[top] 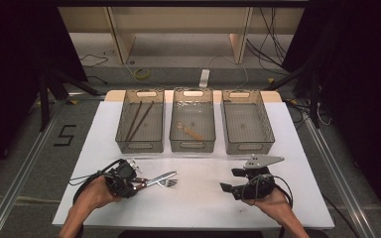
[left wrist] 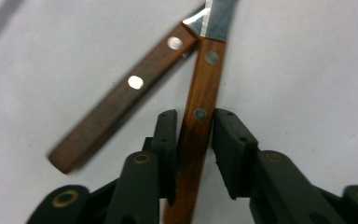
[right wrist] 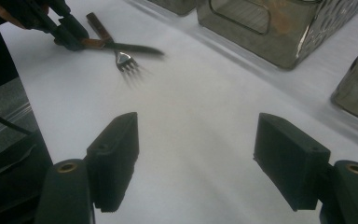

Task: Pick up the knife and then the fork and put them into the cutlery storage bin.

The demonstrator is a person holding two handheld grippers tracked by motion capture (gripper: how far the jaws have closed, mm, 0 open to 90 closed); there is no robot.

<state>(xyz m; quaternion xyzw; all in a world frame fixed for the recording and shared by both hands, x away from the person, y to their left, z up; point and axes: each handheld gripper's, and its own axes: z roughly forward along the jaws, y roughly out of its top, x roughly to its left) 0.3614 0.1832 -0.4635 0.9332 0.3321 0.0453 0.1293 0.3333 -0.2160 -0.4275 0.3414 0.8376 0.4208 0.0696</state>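
A knife (left wrist: 204, 88) with a light brown riveted handle lies on the white table, its blade (top: 161, 177) pointing right. My left gripper (left wrist: 193, 135) is shut on that handle, one pad on each side. A fork (top: 169, 183) with a darker wooden handle (left wrist: 121, 100) lies crossed under the knife, free of the jaws; the right gripper view has its tines (right wrist: 127, 63). In the high view the left gripper (top: 136, 182) sits at the front left. My right gripper (right wrist: 196, 158) is open above bare table at the front right (top: 230, 180), holding nothing.
Three clear bins stand in a row at the back: the left one (top: 140, 145) holds two brown sticks, the middle one (top: 192, 145) a pale utensil, the right one (top: 248, 146) looks empty. Bin walls (right wrist: 279, 32) rise ahead of the right gripper. Cables trail from both grippers.
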